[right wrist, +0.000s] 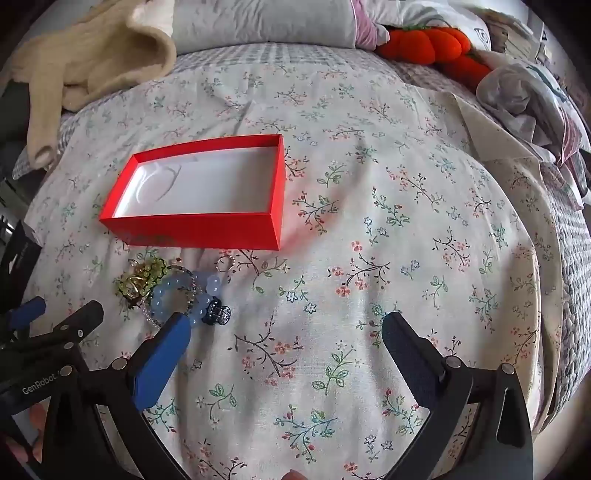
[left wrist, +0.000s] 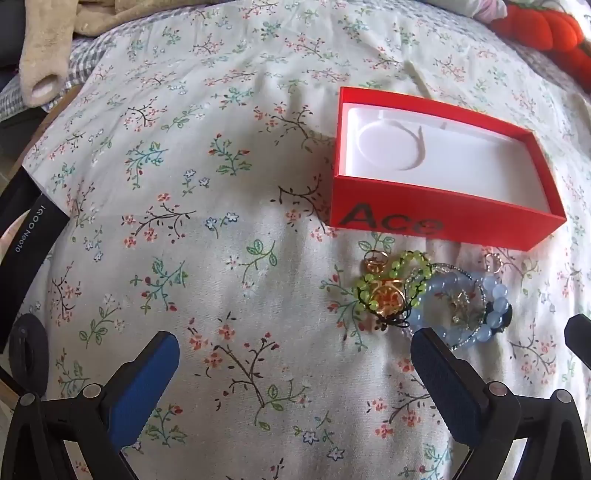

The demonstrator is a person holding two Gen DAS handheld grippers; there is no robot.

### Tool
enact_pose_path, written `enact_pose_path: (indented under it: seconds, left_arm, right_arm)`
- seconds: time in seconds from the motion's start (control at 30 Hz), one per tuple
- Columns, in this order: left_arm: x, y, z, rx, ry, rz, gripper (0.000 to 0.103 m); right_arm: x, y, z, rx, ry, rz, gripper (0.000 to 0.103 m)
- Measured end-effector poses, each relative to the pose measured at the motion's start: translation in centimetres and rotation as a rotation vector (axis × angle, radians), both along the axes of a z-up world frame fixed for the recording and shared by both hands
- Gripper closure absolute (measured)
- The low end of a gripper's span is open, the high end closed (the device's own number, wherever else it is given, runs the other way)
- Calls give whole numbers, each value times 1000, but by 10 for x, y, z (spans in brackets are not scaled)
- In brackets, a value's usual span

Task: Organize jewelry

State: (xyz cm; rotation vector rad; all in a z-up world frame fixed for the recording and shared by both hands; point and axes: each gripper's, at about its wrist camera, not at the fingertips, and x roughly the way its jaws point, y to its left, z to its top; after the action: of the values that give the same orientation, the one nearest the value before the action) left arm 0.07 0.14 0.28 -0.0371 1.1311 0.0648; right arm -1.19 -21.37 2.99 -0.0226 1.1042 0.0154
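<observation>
Premises are a domestic bedroom: a bed spread with a white floral-print cotton sheet (right wrist: 369, 258) over grey checked bedding (right wrist: 258, 55), a grey pillow (right wrist: 258, 22), a cream fleece garment (right wrist: 92, 55), an orange plush toy (right wrist: 428, 42) and crumpled laundry (right wrist: 524, 96).

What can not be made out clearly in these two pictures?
- Box lettering: right view, too blurred to read.
- Jewelry pile: left view, pieces overlap, and a finger covers its near edge.
- Orange plush: left view, cut off by the edge.
</observation>
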Motion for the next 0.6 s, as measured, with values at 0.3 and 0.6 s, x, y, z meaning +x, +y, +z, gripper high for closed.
enact_pose_path:
  seconds: [0.3, 0.6]
  left_arm:
    - [-5, -6, 2, 3, -1, 3, 0]
    - [-5, -8, 1, 7, -3, 3, 0]
  right_arm:
    - [0, 0, 1, 3, -11, -2, 0]
    - [-1, -1, 2, 19, -3, -7, 0]
